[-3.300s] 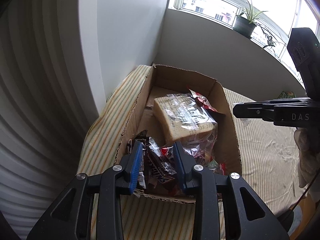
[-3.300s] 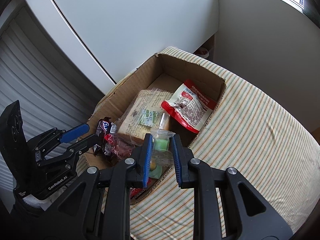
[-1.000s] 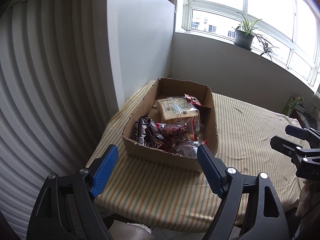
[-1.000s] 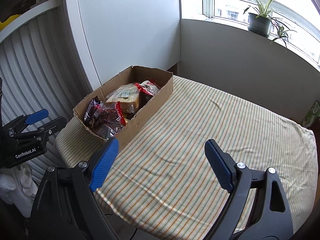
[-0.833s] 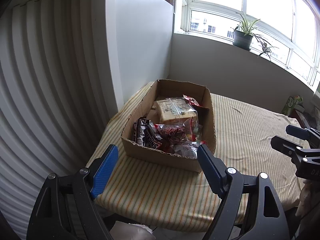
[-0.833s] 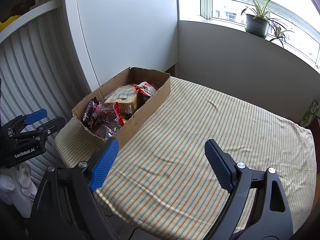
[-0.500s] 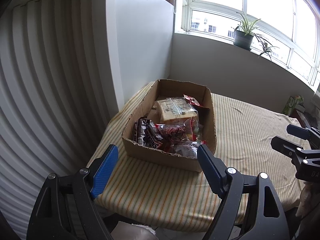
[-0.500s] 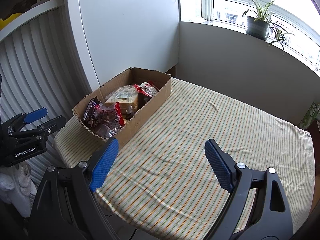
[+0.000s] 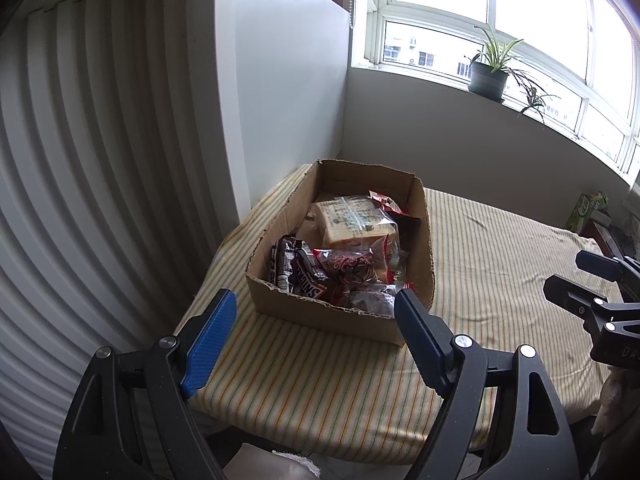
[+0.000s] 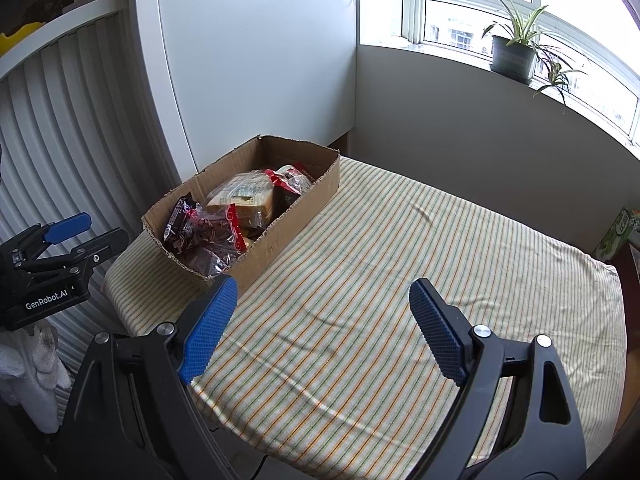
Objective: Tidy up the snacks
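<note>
A cardboard box (image 9: 312, 314) (image 10: 280, 248) sits on the far left corner of a striped table (image 9: 500, 280) (image 10: 400, 260). It holds several snacks: a bagged bread loaf (image 9: 352, 220) (image 10: 244, 196), dark chocolate bars (image 9: 300, 272) (image 10: 180, 220), red packets (image 9: 352, 268) (image 10: 290, 180). My left gripper (image 9: 316, 332) (image 10: 84, 226) hangs open in front of the box, back from the table edge, with nothing between its blue pads. My right gripper (image 10: 324, 320) (image 9: 568, 276) is open and empty over the bare striped cloth to the right of the box.
A white ribbed wall (image 9: 80, 160) and a white cabinet (image 10: 256, 60) stand left of and behind the box. A potted plant (image 9: 488, 76) (image 10: 514, 54) sits on the window sill. A green carton (image 9: 586, 206) (image 10: 616, 234) stands past the table's right end. A white gloved hand (image 10: 36, 368) holds the left gripper.
Since 3.3 seconds ago both grippers have pulled back from the box and opened wide, leaving the snacks inside. Over the last second nothing has visibly moved.
</note>
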